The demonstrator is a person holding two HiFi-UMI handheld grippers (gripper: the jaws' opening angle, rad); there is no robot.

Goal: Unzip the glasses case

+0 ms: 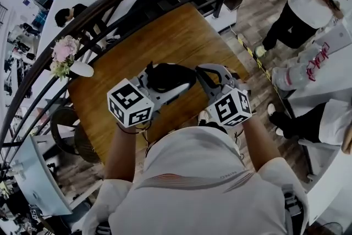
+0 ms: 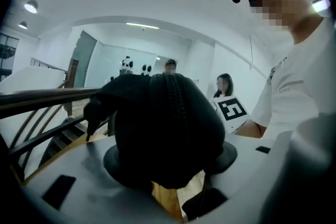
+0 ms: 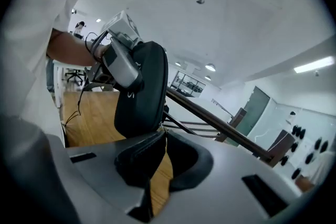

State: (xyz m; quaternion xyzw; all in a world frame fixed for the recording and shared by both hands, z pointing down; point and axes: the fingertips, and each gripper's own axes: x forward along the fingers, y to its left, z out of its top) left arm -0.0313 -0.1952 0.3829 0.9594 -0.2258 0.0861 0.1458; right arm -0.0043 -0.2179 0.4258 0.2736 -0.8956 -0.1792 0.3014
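My left gripper (image 2: 169,156) has its jaws spread wide, clamped on the black glasses case (image 2: 165,123) above the wooden table (image 1: 137,47). My right gripper (image 3: 161,136) is pinched closed with its tips at the case's edge. I cannot tell whether they catch the zipper pull.

No readable text, small shirt print (image 1: 224,178) illegible

Glasses case (image 1: 168,77): black, oval, soft-sided shell. A zip track runs along its narrow edge and appears closed where visible. The case is raised clear of the wooden tabletop (image 1: 137,47), clamped across its sides in the left tongs (image 2: 170,157).
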